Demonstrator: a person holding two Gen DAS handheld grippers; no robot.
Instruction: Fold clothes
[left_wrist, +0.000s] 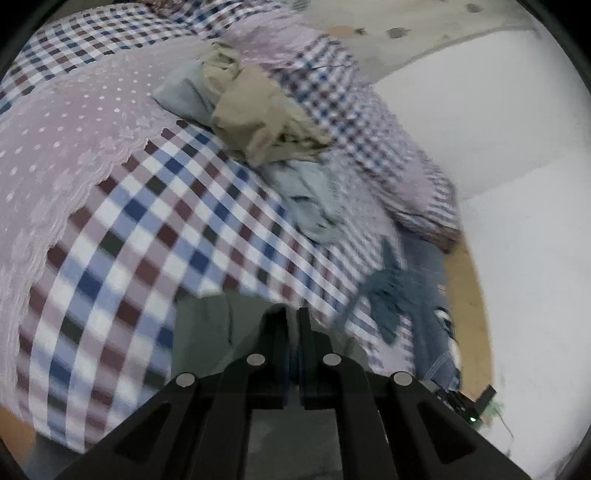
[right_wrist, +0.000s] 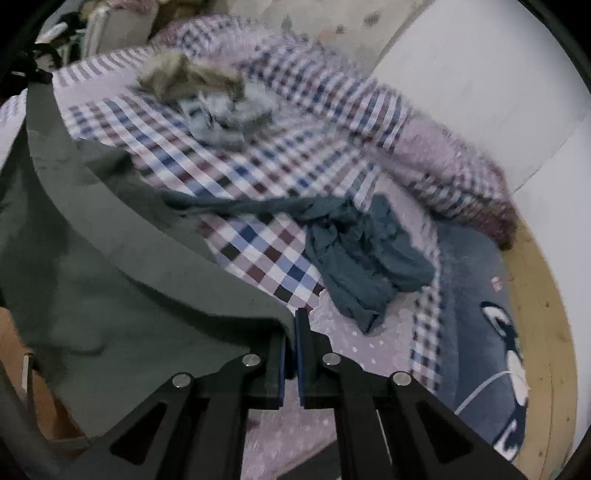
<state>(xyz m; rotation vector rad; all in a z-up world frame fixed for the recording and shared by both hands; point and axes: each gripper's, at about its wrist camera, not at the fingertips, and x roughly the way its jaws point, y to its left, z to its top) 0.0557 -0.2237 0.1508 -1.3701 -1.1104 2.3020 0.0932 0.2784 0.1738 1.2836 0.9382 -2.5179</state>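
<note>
4 loose garments: 1 tan (right_wrist: 177, 74), 1 pale-blue (right_wrist: 221, 118), 1 teal (right_wrist: 362, 258), 1 grey-green (right_wrist: 110, 280).

The right gripper (right_wrist: 292, 325) is matt black plastic with dull metal pins and blue pads; between its fingers sits a grey-green garment (right_wrist: 110, 280) of smooth matt cloth. Ahead lies a checked sheet (right_wrist: 258, 162) of woven cloth, and just right of the fingers a crumpled teal garment (right_wrist: 362, 258), soft and matt. Far right runs a pale wood rim (right_wrist: 543, 295). Ahead of the left gripper (left_wrist: 293, 325), a tan garment (left_wrist: 251, 118) looks crinkled.
</note>
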